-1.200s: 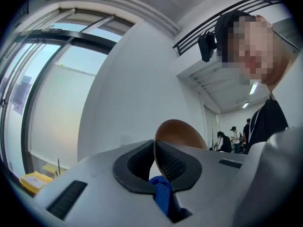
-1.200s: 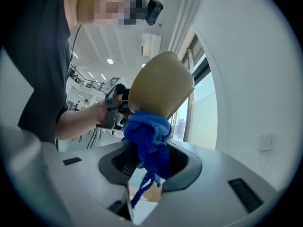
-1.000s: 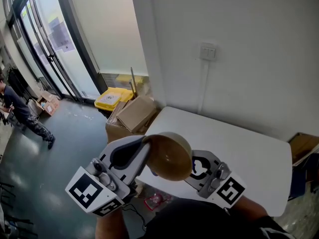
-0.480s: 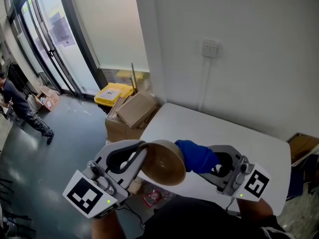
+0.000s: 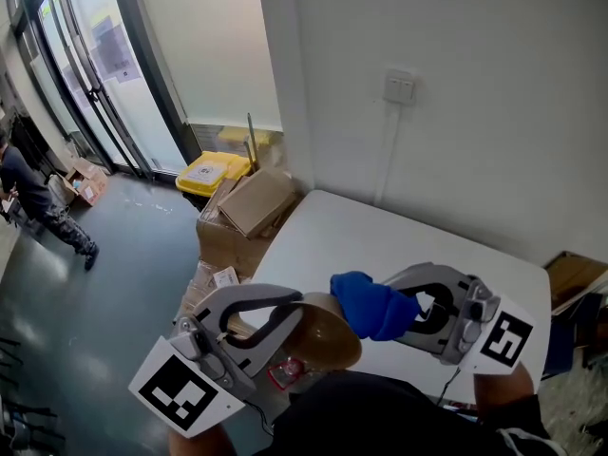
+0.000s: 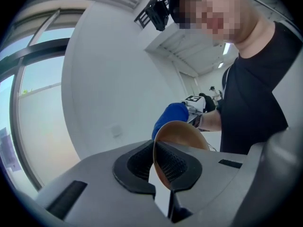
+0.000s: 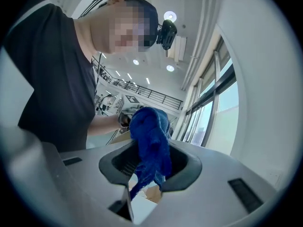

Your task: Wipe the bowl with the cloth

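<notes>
head view: left gripper [image 5: 296, 310], lower centre, clamps brown bowl [image 5: 328, 338] by rim, jaws just tightened. right gripper [image 5: 410, 308] pinches blue cloth [image 5: 369, 304] at bowl's upper-right edge.
left gripper view: rim betw. pads.
right gripper view: cloth bunched betw. pads.

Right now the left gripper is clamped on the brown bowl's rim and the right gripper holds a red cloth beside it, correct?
Not quite: the cloth is blue, not red, as the right gripper view shows. The rest holds. The left gripper is clamped on the rim of the brown bowl, and the right gripper holds the cloth beside it.
</notes>
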The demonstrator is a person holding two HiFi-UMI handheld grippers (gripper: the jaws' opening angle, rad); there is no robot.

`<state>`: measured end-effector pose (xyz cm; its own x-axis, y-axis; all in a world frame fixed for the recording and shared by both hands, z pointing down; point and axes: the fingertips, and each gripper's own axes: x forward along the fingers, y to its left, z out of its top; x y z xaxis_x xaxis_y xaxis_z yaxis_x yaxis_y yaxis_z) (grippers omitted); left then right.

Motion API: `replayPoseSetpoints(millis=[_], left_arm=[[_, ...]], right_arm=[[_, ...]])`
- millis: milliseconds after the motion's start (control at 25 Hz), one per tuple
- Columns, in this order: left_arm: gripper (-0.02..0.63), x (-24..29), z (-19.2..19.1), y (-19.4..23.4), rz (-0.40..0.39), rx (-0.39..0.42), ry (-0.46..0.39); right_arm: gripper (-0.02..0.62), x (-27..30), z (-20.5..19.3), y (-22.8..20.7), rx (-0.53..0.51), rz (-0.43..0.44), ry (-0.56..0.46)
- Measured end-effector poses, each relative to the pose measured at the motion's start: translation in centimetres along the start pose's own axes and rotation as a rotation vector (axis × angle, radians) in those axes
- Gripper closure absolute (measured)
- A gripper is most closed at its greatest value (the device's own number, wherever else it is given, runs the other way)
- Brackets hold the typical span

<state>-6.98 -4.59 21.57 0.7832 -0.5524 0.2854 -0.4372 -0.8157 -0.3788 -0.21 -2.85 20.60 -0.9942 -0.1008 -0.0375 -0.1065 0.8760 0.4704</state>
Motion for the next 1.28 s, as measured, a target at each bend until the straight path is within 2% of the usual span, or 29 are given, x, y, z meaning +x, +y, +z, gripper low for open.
replayPoseSetpoints(millis=[200,360,520,720,1120,1280], left_arm=[[0.583,1.1,-0.7,-1.2,-0.053,0.075,0.061],[0.583,1.7,-0.5,-2.7,-0.115,0.109,0.069],[0.583,2.2,0.0,-4.1,-0.186,0.14,0.063],[0.584,2.5,1.1,-6.1,-0.276,0.162,0.021],[0.584,2.1,0.6,-3.8,-0.225,0.101,0.011],[0.583,1.8,0.8,-2.0,-0.171,0.014,-0.043]], right_arm=[[0.48,0.4,-1.4,0.7,-0.035,0.097,0.073],[0.48,0.6,-1.8,1.4,-0.043,0.184,0.121],[0.481,0.9,-1.5,1.3,-0.032,0.236,0.106],[0.483,2.0,-1.0,1.1,-0.03,0.244,0.072],[0.484,1.0,-2.4,0.4,-0.01,0.186,0.1],[0.483,0.2,-2.6,-0.1,0.011,0.145,0.084]])
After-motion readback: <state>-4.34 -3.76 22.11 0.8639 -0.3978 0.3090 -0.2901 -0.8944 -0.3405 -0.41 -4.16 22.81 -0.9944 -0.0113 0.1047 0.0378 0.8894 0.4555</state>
